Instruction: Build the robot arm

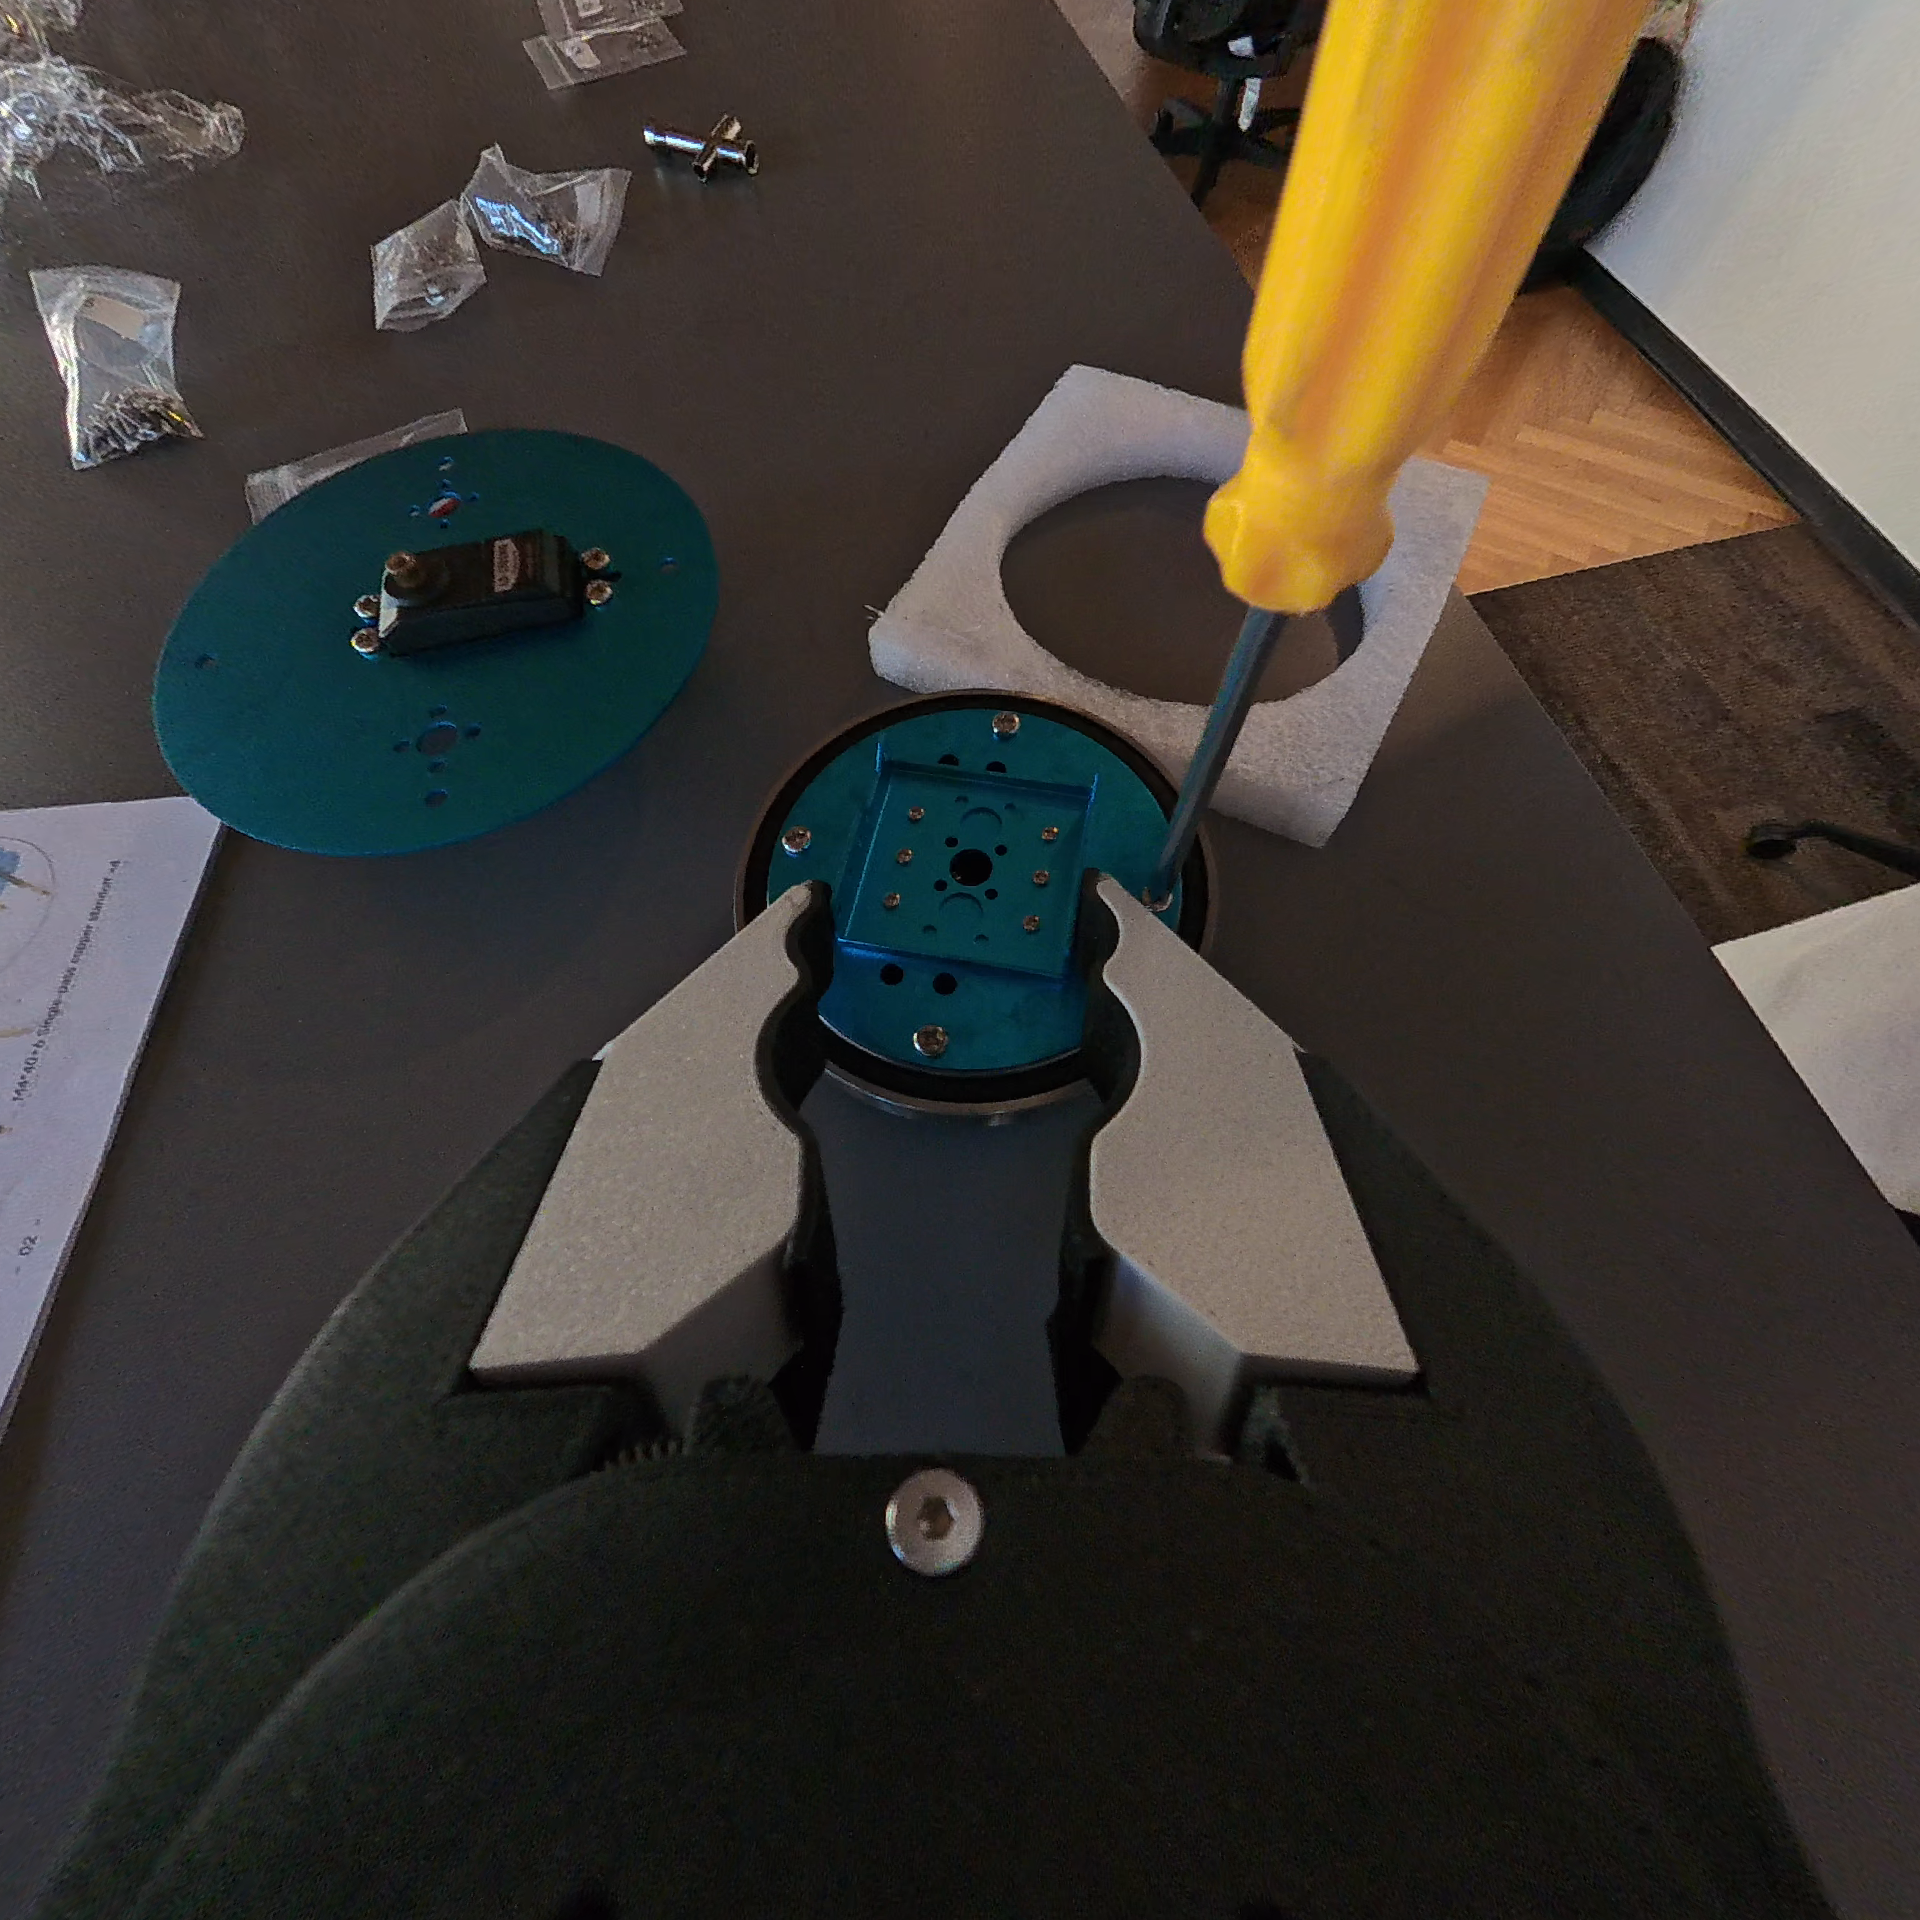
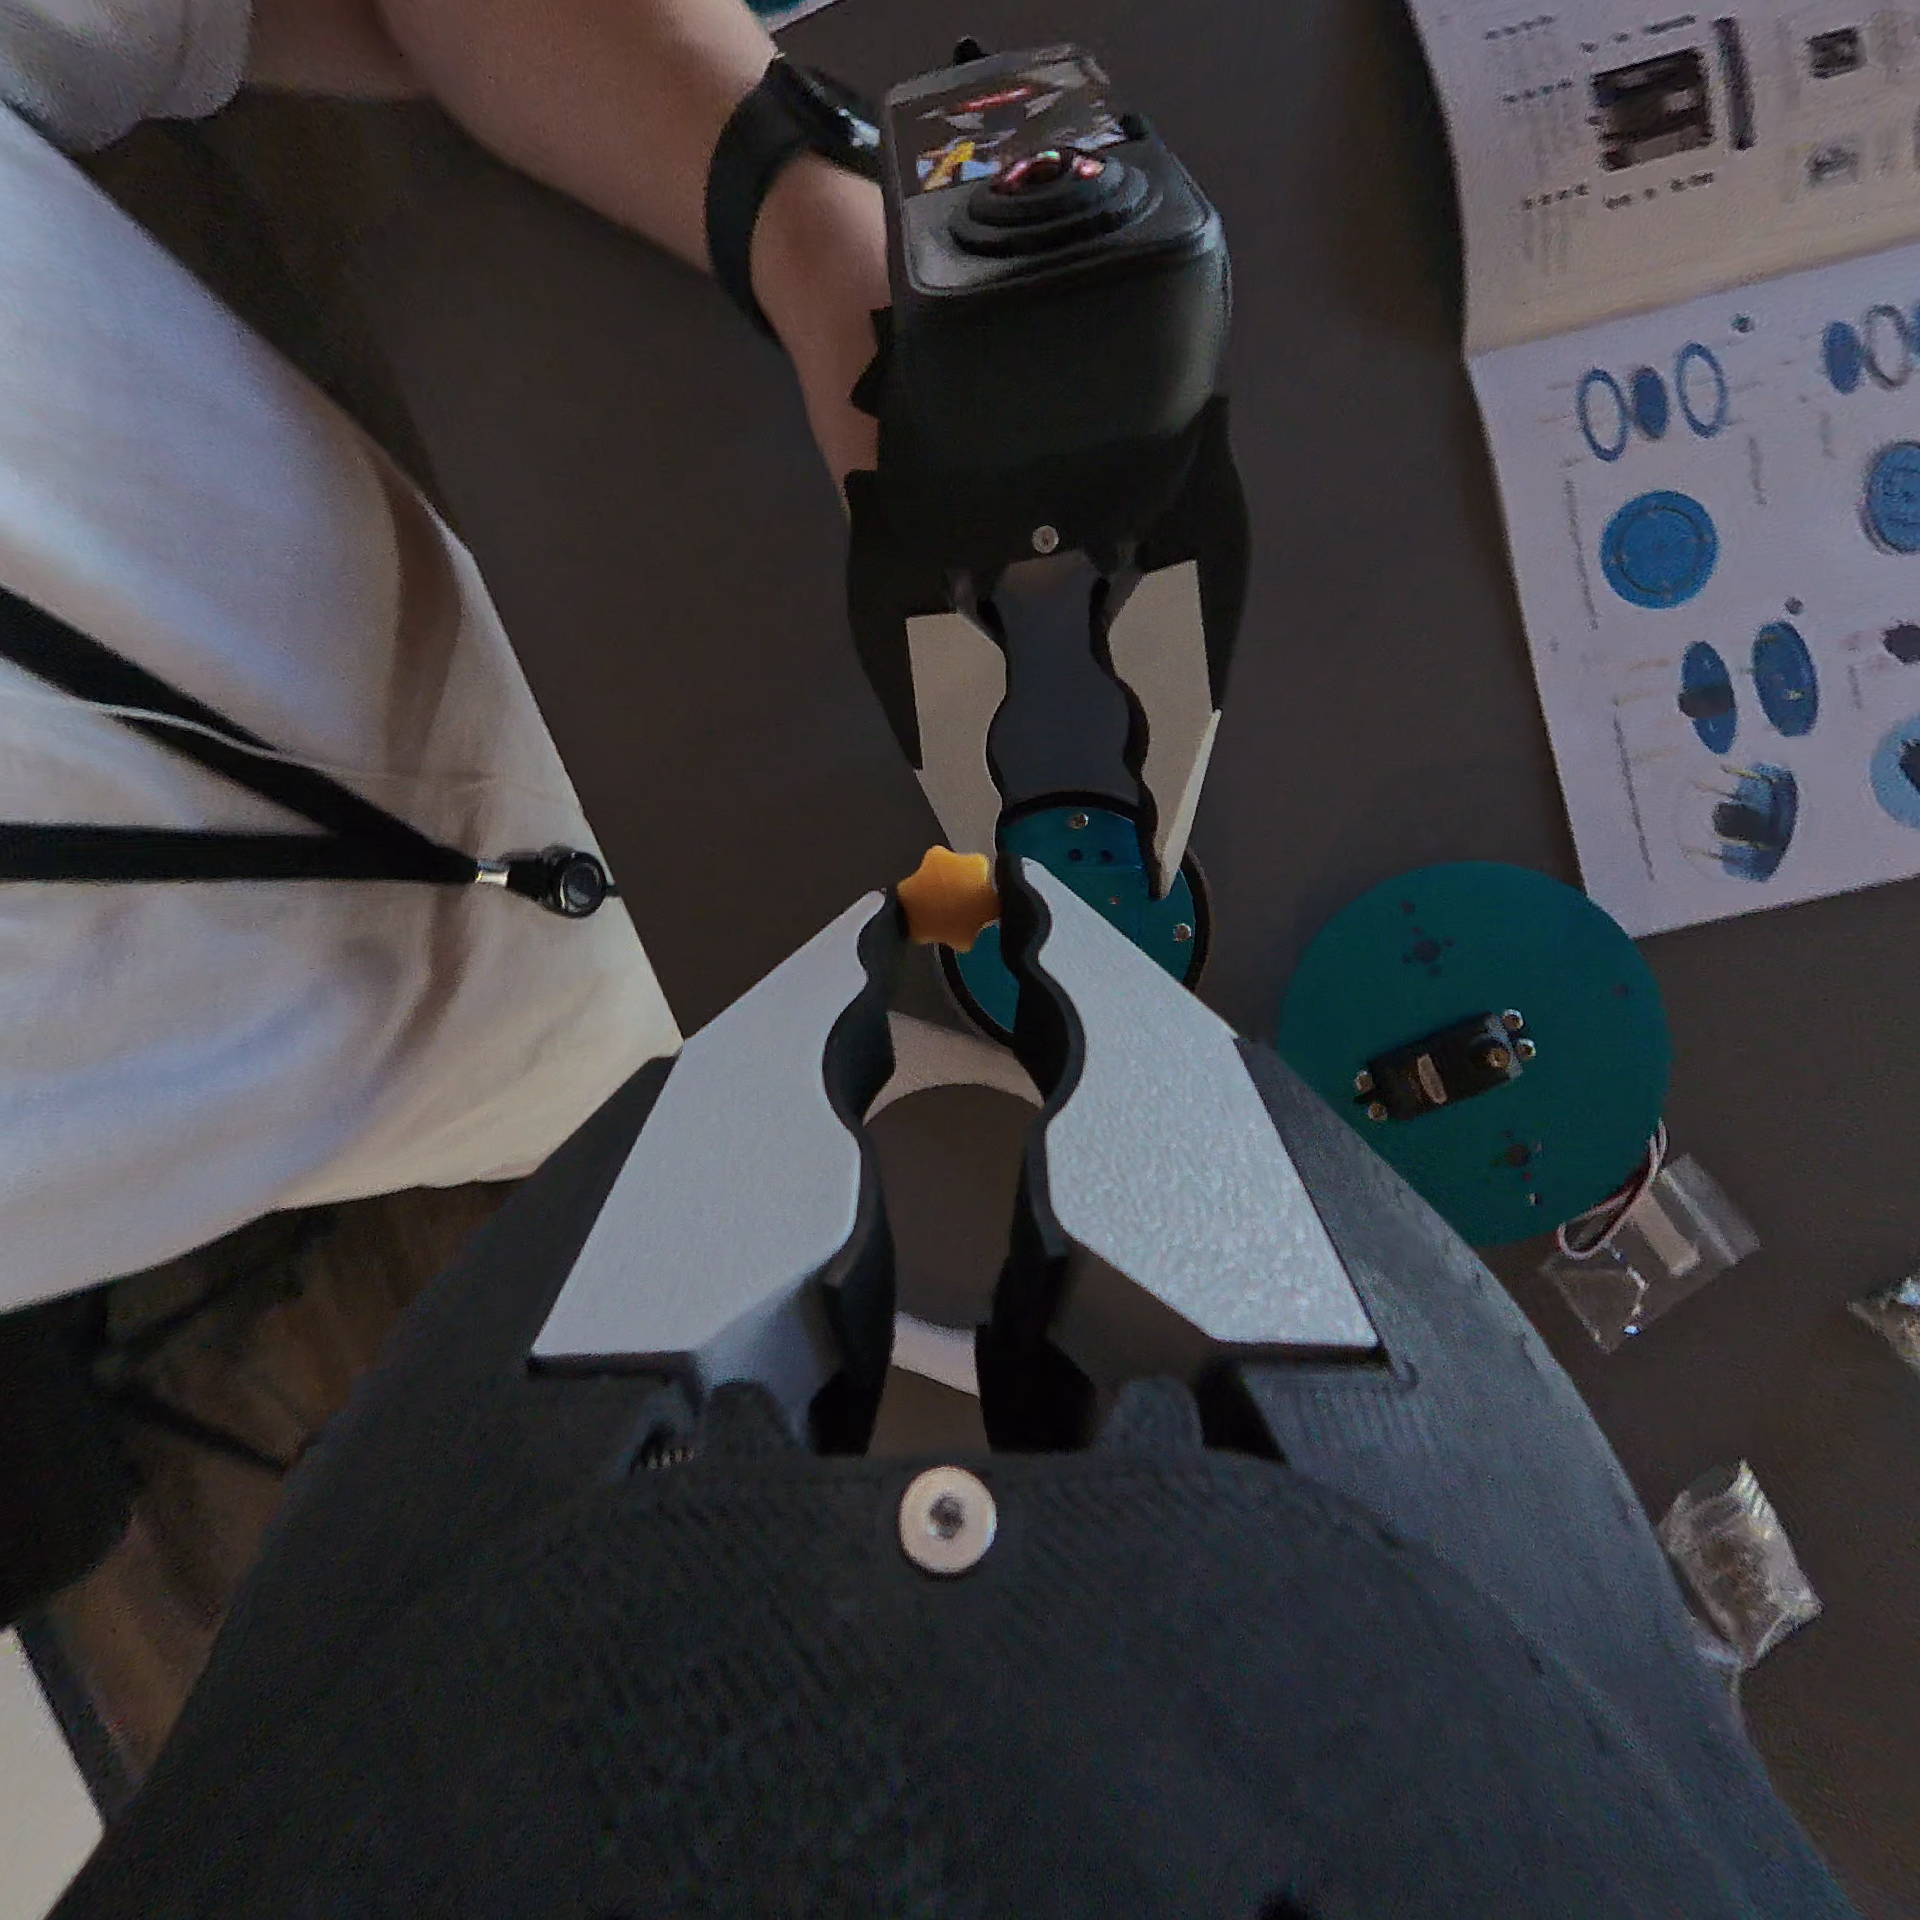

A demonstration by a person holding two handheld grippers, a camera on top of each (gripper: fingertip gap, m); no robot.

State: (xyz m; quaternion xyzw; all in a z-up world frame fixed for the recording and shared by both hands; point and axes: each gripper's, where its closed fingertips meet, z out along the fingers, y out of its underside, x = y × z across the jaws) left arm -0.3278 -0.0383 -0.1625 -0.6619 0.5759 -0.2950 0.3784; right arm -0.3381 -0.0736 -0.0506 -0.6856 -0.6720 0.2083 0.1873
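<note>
My left gripper (image 1: 956, 888) is shut on a round blue bearing assembly (image 1: 935, 1008), with its fingertips on either side of the raised square bracket (image 1: 971, 831). The assembly lies on the dark table (image 1: 883, 364). My right gripper (image 2: 948, 894) is shut on the yellow handle of a screwdriver (image 2: 940, 920). In the left wrist view the screwdriver (image 1: 1382, 312) comes down from the upper right. Its tip rests on a screw (image 1: 1158, 899) at the assembly's right rim, beside my right fingertip. The right wrist view shows the left gripper (image 2: 1070, 852) over the same assembly (image 2: 1101, 894).
A large teal disc (image 1: 312, 727) carrying a black servo (image 1: 478, 592) lies to the left. A white foam frame (image 1: 956, 613) lies behind the assembly. Several screw bags (image 1: 114, 364), a metal cross wrench (image 1: 707, 151) and instruction sheets (image 2: 1704, 582) lie about. A person's white shirt (image 2: 260, 727) is close by. One gripper's finger ends stand about 12 cm off the other's.
</note>
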